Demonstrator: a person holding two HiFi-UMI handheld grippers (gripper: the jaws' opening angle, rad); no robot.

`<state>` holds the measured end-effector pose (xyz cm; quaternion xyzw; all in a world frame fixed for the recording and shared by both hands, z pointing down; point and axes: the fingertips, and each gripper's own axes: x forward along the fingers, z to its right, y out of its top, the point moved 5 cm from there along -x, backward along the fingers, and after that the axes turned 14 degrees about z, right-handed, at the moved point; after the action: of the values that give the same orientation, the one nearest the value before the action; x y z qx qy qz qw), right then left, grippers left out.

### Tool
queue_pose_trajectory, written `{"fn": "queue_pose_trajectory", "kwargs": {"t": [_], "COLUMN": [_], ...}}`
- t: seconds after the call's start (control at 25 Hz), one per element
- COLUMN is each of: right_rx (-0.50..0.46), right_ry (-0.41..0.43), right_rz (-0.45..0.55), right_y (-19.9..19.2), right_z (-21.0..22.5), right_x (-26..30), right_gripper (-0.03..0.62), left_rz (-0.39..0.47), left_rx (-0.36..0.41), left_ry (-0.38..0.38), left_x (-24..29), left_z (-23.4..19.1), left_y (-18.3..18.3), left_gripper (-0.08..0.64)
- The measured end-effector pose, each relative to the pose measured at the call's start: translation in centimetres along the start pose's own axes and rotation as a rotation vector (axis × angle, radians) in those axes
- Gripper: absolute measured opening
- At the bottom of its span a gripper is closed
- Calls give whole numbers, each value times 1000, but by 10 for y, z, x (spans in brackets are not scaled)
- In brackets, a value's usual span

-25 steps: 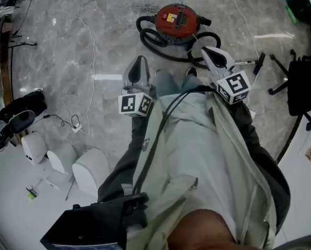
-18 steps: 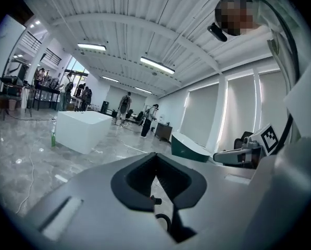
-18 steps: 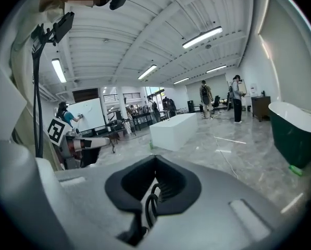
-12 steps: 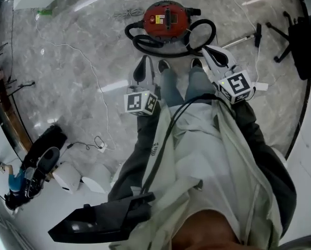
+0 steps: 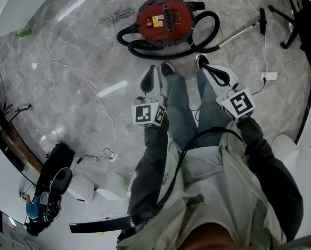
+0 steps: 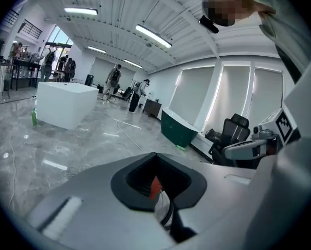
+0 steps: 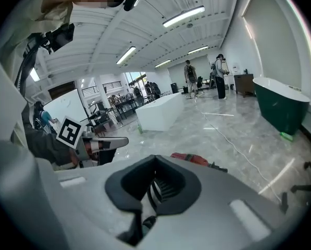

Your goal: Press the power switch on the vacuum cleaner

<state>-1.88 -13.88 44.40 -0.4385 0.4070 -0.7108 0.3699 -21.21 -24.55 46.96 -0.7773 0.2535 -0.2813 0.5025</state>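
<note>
Nearer: one vacuum cleaner [image 5: 165, 19], left gripper [image 5: 152, 71], right gripper [image 5: 206, 67]

Grey marble floor [image 5: 51, 103], white block [image 6: 66, 105], ceiling strip lights [image 6: 152, 35].

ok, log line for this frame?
pre-contact | vacuum on floor ahead | left gripper shut, empty | right gripper shut, empty | both clear of vacuum

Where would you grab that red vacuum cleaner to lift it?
Probably the dark bar across the top of the red vacuum cleaner, coming straight down from above: it sits upright on the floor, and the black hose rings its sides.
</note>
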Motion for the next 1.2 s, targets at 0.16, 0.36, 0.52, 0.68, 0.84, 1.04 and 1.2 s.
{"fn": "queue_pose_trajectory", "kwargs": {"t": [0.16, 0.36, 0.52, 0.68, 0.84, 1.04, 1.2], "right_rx": [-4, -11, -26, -28, 9, 36, 51], "right_ry": [-35, -111, -132, -128, -137, -144, -143], "right_rz": [16, 13, 25, 25, -20, -50, -81], "right_y": [-32, -63, -82, -98, -111, -118, -126], "right_z": [12, 33, 49, 64, 74, 84, 90], "right_x": [22, 32, 40, 49, 50, 43, 39], "right_gripper": [2, 2, 2, 2, 2, 2, 2], "left_rz": [-22, -30, -42, -50, -27, -111, -284], "left_rx": [-4, 9, 4, -7, 23, 36, 21], "left_ry": [24, 62, 79, 89, 100, 69, 29], "left_x": [17, 37, 48, 62, 90, 148, 180], "left_z": [-30, -54, -58, -59, -71, -104, -123], "left_y": [-45, -87, -113, -133, -134, -134, -159], "left_gripper": [5, 5, 5, 5, 5, 5, 5]}}
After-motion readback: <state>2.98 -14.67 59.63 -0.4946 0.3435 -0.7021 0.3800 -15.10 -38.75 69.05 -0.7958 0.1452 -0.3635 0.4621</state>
